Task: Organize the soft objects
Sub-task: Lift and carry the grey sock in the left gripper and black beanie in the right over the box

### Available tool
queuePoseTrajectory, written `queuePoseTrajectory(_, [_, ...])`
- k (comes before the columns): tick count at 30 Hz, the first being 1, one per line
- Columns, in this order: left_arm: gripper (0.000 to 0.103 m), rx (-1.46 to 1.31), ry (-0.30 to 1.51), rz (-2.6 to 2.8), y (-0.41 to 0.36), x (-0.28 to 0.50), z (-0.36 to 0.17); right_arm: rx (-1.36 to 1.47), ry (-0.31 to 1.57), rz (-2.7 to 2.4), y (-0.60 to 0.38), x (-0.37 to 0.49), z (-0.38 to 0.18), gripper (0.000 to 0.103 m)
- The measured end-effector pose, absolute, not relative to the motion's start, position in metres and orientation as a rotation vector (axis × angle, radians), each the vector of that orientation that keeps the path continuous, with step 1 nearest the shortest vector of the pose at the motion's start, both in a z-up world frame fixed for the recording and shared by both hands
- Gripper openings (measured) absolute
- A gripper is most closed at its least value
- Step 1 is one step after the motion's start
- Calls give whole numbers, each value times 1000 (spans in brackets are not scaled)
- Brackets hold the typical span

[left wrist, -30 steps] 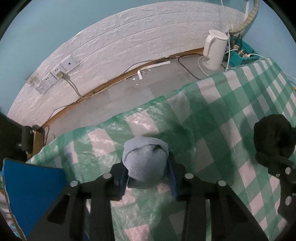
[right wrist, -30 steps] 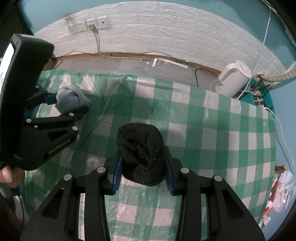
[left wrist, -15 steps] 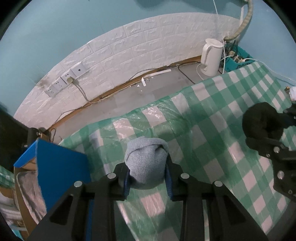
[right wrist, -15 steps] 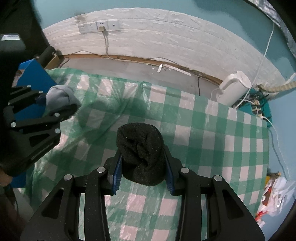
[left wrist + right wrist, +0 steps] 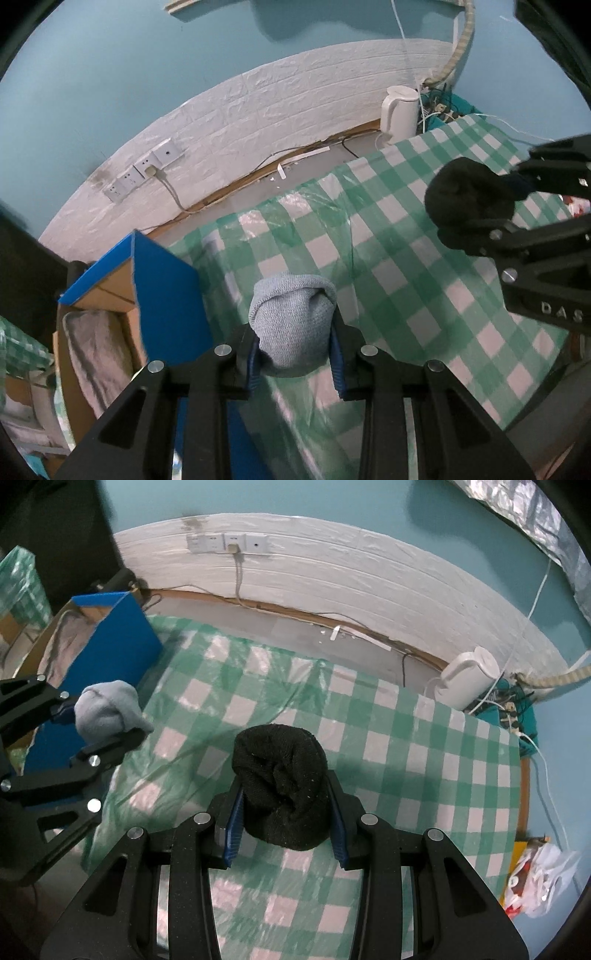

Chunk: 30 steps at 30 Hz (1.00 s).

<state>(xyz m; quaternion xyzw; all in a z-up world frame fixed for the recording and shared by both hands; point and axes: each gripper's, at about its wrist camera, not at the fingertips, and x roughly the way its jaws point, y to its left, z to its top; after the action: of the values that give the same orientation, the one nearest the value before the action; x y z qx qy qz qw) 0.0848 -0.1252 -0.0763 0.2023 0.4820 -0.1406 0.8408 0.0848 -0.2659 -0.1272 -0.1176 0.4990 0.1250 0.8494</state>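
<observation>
Far left: an open cardboard box with blue outer walls (image 5: 166, 291) stands against the left edge of the table covered in green-and-white checked plastic cloth (image 5: 406, 266). A pale folded towel (image 5: 98, 354) lies inside it. The box's near blue wall rises between my left gripper and its interior.

My left gripper (image 5: 295, 354) is pinching a rolled light-blue knitted sock bundle (image 5: 291, 325), blue pads pressed on both its sides, clear of the cloth, just beside the box wall.

Centre: the checked cloth is bare, with wrinkles and glare along its far edge. Beyond that edge a strip of grey floor, then a white brick-pattern wall panel with wall sockets (image 5: 229, 542) and one plugged cable.

My right gripper (image 5: 284, 816) is pinching a rolled black terry sock bundle (image 5: 282, 782), also lifted off the cloth, over mid-table.

Far right: a white electric kettle (image 5: 467, 681) and a teal crate of tangled cables (image 5: 513, 709) on the floor off the far right corner; a white plastic bag (image 5: 543, 878) past the right edge.
</observation>
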Motion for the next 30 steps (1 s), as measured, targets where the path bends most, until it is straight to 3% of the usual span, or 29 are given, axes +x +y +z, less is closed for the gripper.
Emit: queuePoseTrajectory(30, [31,363,939,-236,-67,4,-22,-303,978,361,-219,16,-92,38])
